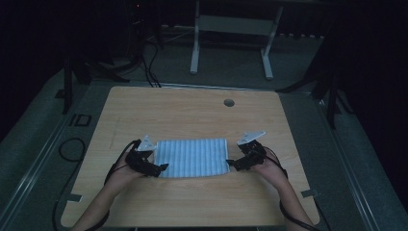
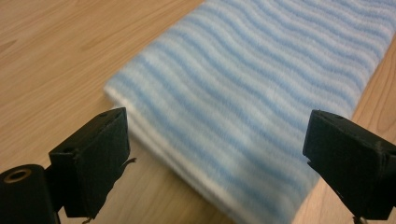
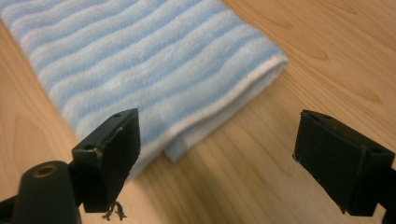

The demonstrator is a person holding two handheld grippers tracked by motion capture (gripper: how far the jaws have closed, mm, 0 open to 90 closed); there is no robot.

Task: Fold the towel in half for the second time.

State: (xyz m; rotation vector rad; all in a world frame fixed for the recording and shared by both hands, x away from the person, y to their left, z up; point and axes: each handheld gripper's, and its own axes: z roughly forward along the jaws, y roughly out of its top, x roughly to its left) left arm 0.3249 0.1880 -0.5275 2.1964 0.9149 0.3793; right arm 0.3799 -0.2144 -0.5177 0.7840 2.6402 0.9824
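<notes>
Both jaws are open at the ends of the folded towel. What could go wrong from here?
The striped towel lies folded in layers; the left hand-held gripper might pinch just the top layer, and the fold could fall open.

The right hand-held gripper faces a corner with a loose tab; grabbing only that may let the towel sag.

The towel sits near the table front edge, so dragging it nearer could pull it off.

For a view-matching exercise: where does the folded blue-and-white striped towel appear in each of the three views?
High view: striped towel lies flat at the table's near middle, between the two hands.
Left gripper view: towel runs from upper right to bottom centre, between the open jaws.
Right gripper view: towel covers the upper left.
Shared landmark: the light wooden tabletop.
</notes>
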